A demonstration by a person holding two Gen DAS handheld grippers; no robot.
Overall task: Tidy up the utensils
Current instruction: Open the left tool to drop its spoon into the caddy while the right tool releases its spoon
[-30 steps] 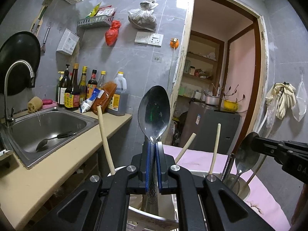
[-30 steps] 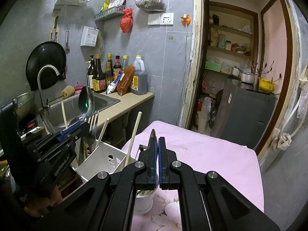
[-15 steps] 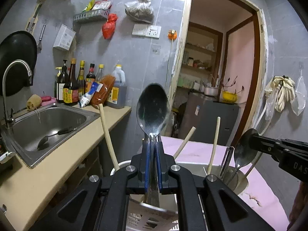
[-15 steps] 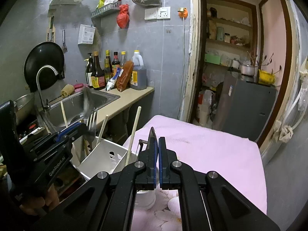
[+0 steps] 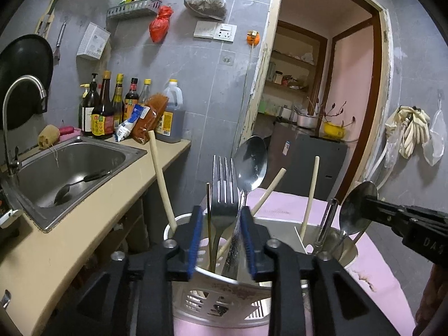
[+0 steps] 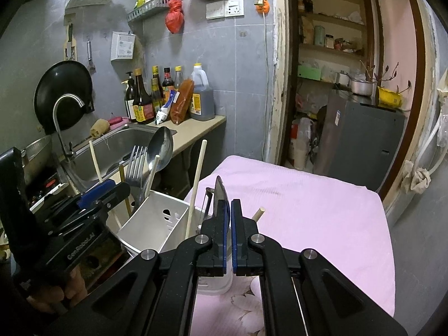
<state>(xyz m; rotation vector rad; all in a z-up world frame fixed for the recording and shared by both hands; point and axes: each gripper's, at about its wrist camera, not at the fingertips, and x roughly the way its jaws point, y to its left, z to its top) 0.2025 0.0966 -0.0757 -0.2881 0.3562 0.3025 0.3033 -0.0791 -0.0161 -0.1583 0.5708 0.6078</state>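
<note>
The left hand-held gripper (image 5: pixel 221 242) stands open over the white holder (image 5: pixel 218 299), its jaws either side of the spoon (image 5: pixel 250 165) and fork (image 5: pixel 223 193), which stand bowl and tines up. The right hand-held gripper (image 6: pixel 230 239) is closed on a second spoon (image 5: pixel 357 208), likely bound for the same holder.

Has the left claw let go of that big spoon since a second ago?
Yes. The left claw has opened, and the spoon now stands in the white caddy beside the fork, lower against the doorframe.
</note>
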